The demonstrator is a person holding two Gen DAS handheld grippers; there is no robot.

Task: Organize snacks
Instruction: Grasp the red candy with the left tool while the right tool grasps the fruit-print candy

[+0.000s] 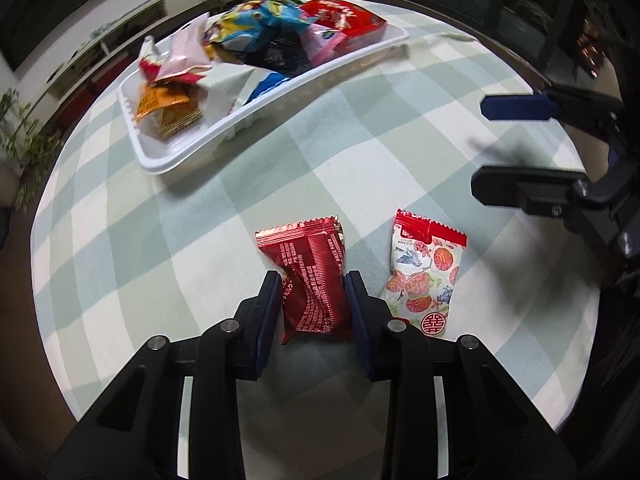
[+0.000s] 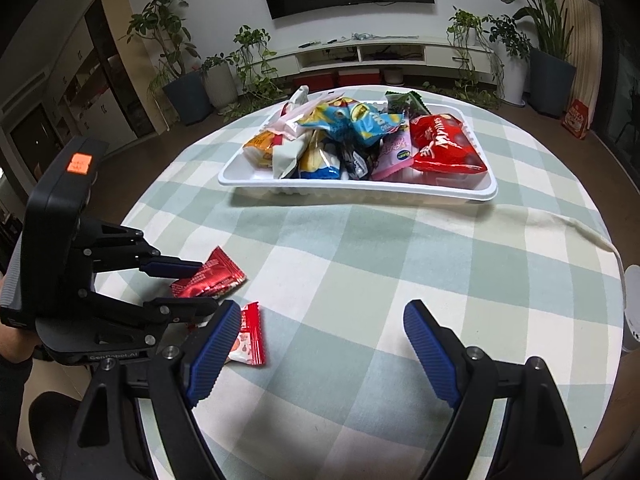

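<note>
My left gripper (image 1: 313, 280) is shut on a shiny red snack packet (image 1: 312, 276) at the near edge of the round table; the packet also shows in the right wrist view (image 2: 210, 276), held by the left gripper (image 2: 202, 286). A white packet with red fruit print (image 1: 424, 276) lies on the cloth just right of it, and it shows beside my right gripper's left finger (image 2: 250, 338). My right gripper (image 2: 322, 312) is open and empty above the cloth; it appears at the right in the left wrist view (image 1: 478, 146). A white tray (image 2: 248, 178) at the far side holds several snack packets.
The table has a green and white checked cloth (image 2: 360, 264). A white object (image 2: 632, 308) stands at the table's right edge. Potted plants, a TV cabinet and a wall screen stand beyond the table.
</note>
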